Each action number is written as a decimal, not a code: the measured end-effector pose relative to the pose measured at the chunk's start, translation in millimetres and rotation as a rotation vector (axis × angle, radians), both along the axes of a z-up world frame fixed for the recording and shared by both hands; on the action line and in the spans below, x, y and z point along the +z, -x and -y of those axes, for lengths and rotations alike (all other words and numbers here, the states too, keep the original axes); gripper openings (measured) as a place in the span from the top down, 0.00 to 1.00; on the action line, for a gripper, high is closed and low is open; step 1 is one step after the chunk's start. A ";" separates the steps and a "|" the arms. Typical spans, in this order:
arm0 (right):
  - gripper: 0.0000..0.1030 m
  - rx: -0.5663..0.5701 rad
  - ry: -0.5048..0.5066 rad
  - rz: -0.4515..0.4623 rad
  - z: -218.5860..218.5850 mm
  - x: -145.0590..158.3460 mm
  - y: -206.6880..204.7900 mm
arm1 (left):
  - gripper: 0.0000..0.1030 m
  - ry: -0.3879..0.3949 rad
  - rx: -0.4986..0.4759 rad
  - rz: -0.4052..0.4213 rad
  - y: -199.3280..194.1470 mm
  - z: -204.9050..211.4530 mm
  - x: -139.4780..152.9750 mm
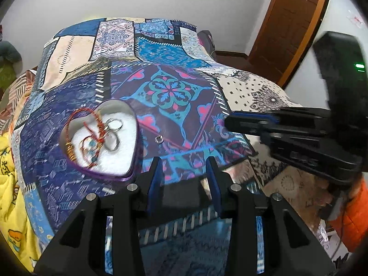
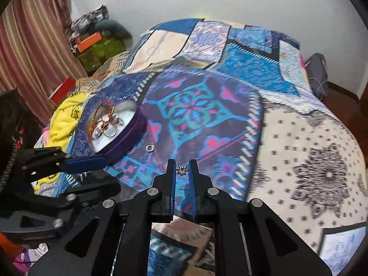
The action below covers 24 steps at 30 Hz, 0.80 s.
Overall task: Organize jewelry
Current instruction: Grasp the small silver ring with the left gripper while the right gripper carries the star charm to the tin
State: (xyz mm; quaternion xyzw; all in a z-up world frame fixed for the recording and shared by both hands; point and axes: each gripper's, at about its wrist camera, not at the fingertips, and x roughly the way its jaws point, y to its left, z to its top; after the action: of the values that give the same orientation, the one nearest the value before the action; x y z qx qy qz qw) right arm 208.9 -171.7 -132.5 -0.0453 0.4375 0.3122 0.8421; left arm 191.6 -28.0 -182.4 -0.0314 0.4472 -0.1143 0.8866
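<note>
Right wrist view: star-shaped jewel pinched between right gripper fingertips; left gripper spread, empty.

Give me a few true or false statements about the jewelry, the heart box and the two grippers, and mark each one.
1. The right gripper has a small star-shaped jewel between its fingers. True.
2. The heart-shaped box has its lid on. False: it is open, with red cord bracelets and silver rings inside.
3. A small silver ring lies on the bedspread outside the box. True.
4. The left gripper is gripping a bracelet. False: its fingers are apart with nothing between them.
5. The bedspread is plain white. False: it is a blue, pink and cream patchwork print.
</note>
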 end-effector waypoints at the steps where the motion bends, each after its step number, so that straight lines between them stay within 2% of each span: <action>1: 0.91 -0.003 -0.004 0.002 2.0 1.5 0.3 | 0.63 -0.012 0.009 -0.001 -5.2 2.7 -2.5; 4: 0.91 -0.013 -0.018 0.006 9.2 4.4 -0.7 | 0.70 -0.028 0.032 -0.020 -19.0 7.3 -10.8; 8: 0.91 -0.021 -0.033 0.006 16.6 4.9 -3.2 | 0.72 -0.059 0.083 -0.037 -31.6 8.8 -21.2; 15: 0.90 -0.035 -0.058 0.006 26.3 1.8 -11.6 | 0.73 -0.059 0.130 -0.046 -44.4 6.6 -25.6; 24: 0.90 -0.045 -0.094 -0.018 32.7 -4.9 -16.7 | 0.73 -0.182 0.117 -0.059 -58.4 17.0 -31.3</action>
State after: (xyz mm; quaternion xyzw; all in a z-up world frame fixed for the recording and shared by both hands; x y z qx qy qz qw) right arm 225.6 -204.4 -137.4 0.0070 0.4308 0.3140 0.8460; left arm 249.9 -45.0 -213.7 0.0198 0.4790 -0.0202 0.8774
